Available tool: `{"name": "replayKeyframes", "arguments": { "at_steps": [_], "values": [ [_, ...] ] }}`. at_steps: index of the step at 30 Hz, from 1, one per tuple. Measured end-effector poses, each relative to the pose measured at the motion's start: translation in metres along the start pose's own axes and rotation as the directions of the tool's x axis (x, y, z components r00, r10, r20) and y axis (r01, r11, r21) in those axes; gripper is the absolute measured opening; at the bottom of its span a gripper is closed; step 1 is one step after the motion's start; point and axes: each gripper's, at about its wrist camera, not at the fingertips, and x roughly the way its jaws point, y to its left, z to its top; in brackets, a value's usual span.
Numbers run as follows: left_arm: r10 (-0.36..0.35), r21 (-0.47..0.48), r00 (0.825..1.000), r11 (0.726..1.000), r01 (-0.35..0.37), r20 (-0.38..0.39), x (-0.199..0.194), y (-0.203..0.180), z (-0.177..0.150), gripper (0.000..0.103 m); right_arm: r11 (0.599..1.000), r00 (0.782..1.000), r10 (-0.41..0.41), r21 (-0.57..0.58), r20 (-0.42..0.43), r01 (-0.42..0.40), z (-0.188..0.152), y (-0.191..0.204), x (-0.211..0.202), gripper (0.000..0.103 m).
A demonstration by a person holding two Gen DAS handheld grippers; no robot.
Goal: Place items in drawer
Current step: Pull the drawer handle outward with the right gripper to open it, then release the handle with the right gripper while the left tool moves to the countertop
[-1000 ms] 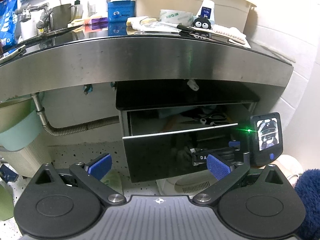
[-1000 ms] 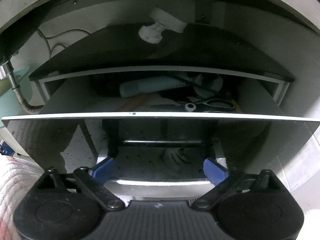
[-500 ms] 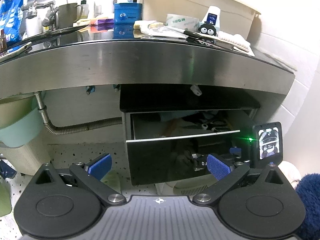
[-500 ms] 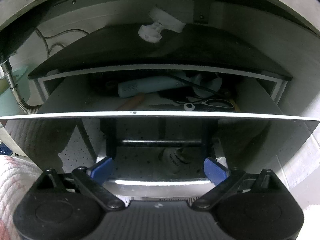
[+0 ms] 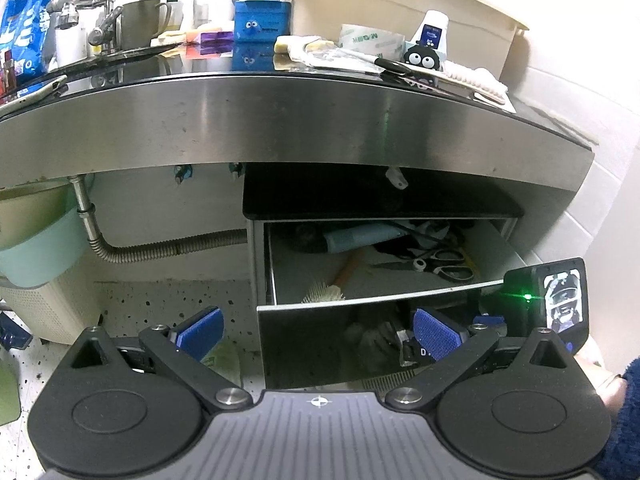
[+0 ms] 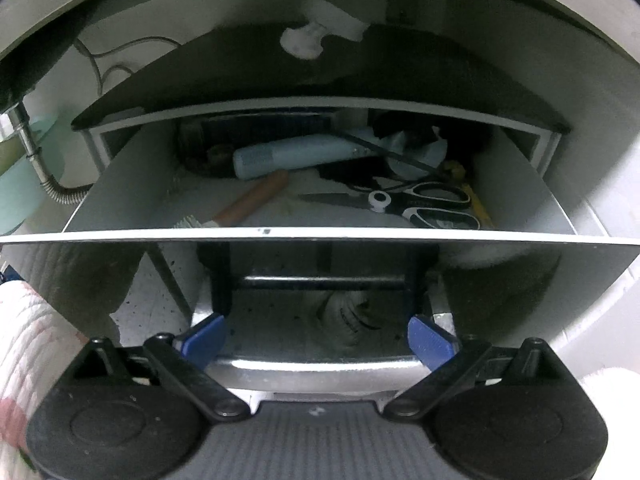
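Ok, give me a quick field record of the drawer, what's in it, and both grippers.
drawer: pulled open under the steel counter
contents: scissors, blue tube, brush with wooden handle
left gripper: open, empty, facing the drawer front
right gripper: jaws just been opening, nothing between them, low at the drawer front

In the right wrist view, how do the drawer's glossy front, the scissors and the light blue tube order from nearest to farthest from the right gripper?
From the right gripper:
1. Drawer's glossy front: directly ahead of the jaws, lowest in view.
2. Scissors: inside the drawer, right side, behind the front edge.
3. Light blue tube: lying across the drawer's back, centre-left.
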Motion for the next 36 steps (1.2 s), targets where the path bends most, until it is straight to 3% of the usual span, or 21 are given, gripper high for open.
{"name": "replayKeyframes", "arguments": {
  "at_steps": [23, 36],
  "values": [
    [0.004, 0.005, 1.0, 1.0, -0.004, -0.014, 0.002, 0.0, 0.0, 0.103, 1.0, 0.993, 0.001, 0.005, -0.12, 0.0, 0.018, -0.001, 0.013, 0.098],
    [-0.008, -0.005, 1.0, 1.0, 0.008, -0.013, 0.004, 0.003, 0.002, 0.103, 1.0, 0.997, 0.016, 0.009, -0.079, -0.016, 0.026, -0.002, 0.026, 0.098]
  ]
}}
